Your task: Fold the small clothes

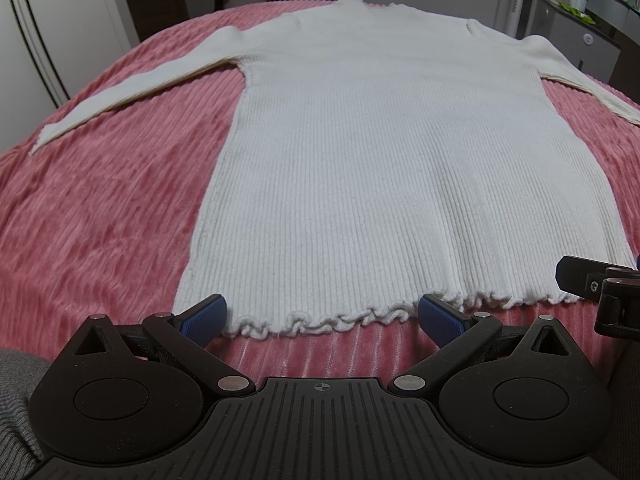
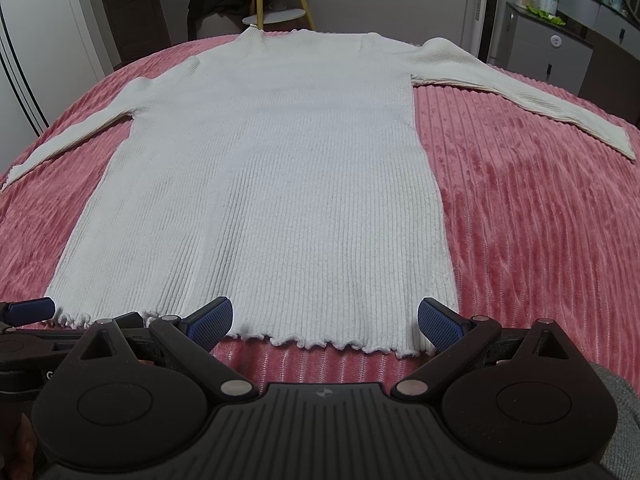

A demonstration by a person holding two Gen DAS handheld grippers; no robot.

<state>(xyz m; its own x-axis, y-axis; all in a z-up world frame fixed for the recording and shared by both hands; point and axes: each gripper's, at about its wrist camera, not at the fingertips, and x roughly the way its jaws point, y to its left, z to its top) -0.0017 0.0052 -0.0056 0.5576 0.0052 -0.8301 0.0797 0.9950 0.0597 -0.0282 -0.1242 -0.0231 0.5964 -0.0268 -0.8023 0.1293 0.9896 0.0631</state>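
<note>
I see a white ribbed sweater lying flat on the bed, which carries a pink ribbed cover. Its ruffled hem lies at the near edge of the bed and its neck toward the far edge. Both sleeves spread outward toward the side edges.

My left gripper stands wide open just short of the hem and holds nothing. My right gripper is likewise wide open and holds nothing, with its blue pads over the hem edge; I cannot tell if they touch the knit.

In the left wrist view the right sleeve runs out of frame. The items on the grey cabinet beyond the bed are too small to identify.
</note>
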